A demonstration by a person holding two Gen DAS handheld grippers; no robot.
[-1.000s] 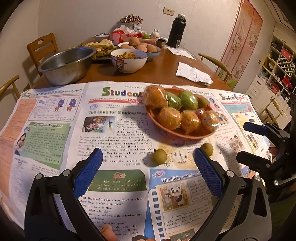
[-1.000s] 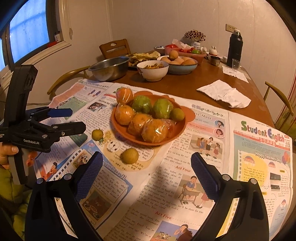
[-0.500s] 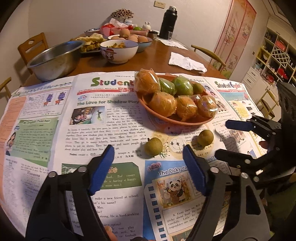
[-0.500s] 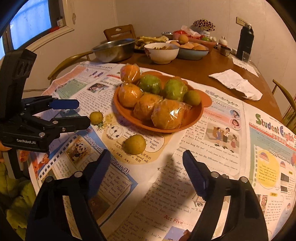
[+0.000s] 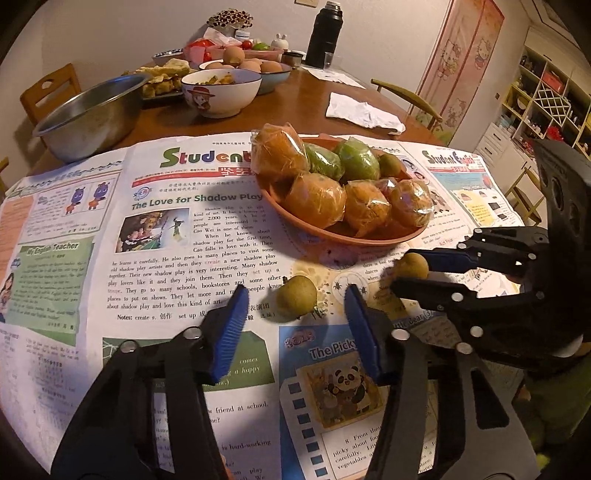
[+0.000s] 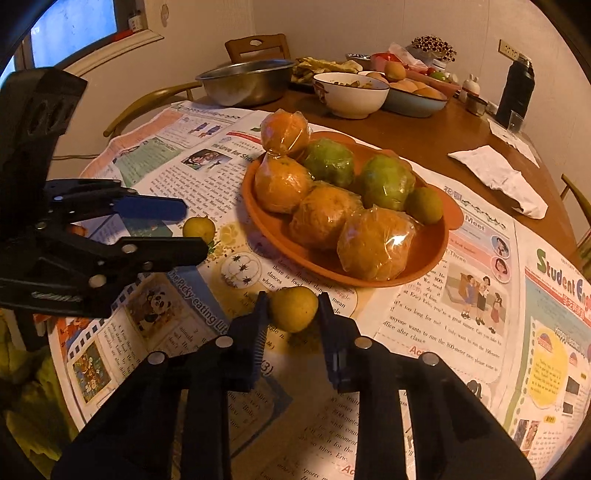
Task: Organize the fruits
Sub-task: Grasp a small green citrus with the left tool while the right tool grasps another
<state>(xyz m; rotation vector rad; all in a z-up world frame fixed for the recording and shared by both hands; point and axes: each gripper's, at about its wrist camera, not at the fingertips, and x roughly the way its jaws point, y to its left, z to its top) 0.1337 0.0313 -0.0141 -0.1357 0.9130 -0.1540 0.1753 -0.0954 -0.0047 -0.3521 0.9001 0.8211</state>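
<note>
An orange plate holds several plastic-wrapped oranges and green fruits on newspaper. Two small yellow-green fruits lie in front of it. The left fruit sits between the tips of my left gripper, whose jaws are closing; a gap still shows on each side of the fruit. My right gripper is shut on the other small fruit, both pads pressing its sides low over the paper.
Newspaper covers the near half of the round wooden table. Farther back stand a steel bowl, a white bowl, dishes of food, a black thermos and a crumpled napkin. Wooden chairs ring the table.
Both grippers came lower and closer to the small fruits while their jaws narrowed. The right jaws went from wide apart to clamped on its fruit; the left jaws narrowed around the other.
</note>
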